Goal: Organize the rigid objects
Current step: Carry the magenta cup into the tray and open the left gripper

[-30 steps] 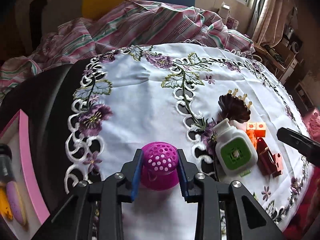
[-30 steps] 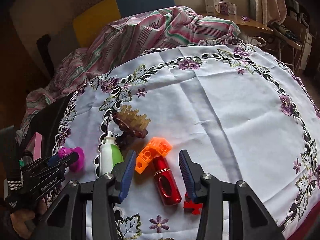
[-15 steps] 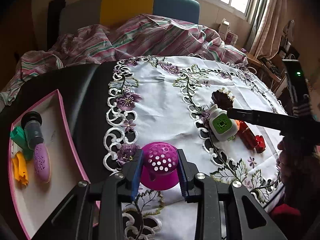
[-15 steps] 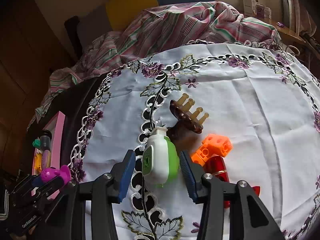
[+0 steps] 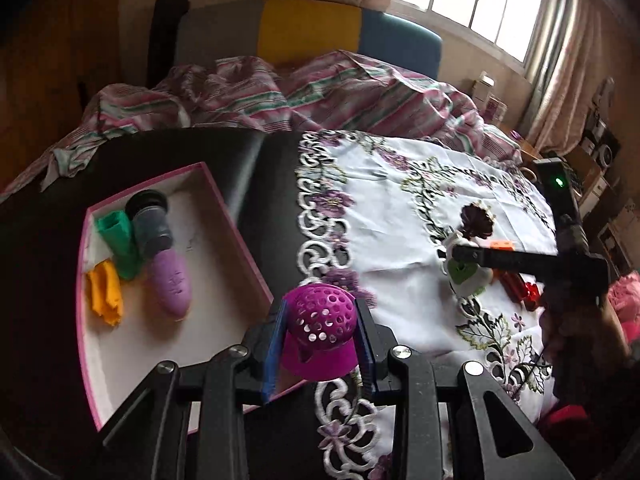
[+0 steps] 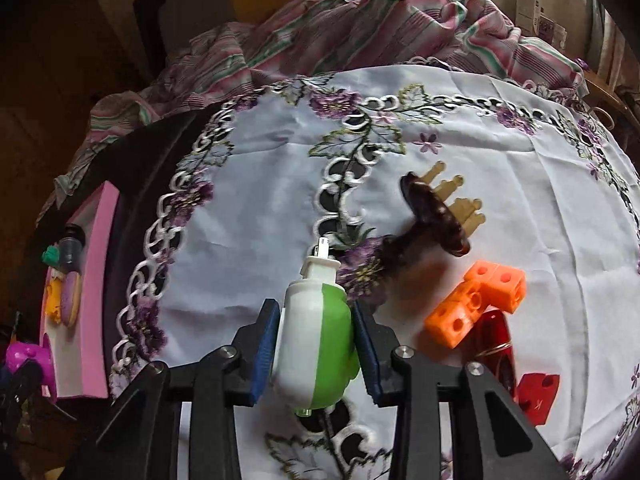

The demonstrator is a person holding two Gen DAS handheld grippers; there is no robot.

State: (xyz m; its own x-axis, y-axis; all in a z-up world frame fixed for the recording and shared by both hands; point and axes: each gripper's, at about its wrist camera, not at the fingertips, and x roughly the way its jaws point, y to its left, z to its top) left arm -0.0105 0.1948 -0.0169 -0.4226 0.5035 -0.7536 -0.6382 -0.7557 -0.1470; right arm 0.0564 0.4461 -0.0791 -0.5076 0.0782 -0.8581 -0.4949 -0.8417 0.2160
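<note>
Your left gripper [image 5: 322, 344] stays pinched on the magenta perforated plastic cap [image 5: 320, 330], and over the last second you have carried it off the white embroidered tablecloth [image 5: 392, 208] to the near corner of the pink-rimmed shallow tray [image 5: 236, 220]. That means it is about ready to drop in beside the 4 pieces already there — the green plastic piece [image 5: 119, 242], the dark grey cylinder [image 5: 151, 224], the lilac oval piece [image 5: 170, 280] and the yellow-orange piece [image 5: 105, 296].

Your right gripper [image 6: 316, 350], which straddled the red metallic cylinder [image 6: 496, 344] a second ago, now has its jaws closing around the white-and-green plastic bottle [image 6: 316, 344]; the pads look to be touching its sides, though I can't be sure they press yet. The brown hair claw [image 6: 436, 216] and orange linking cubes [image 6: 476, 300] wait on the cloth.
</note>
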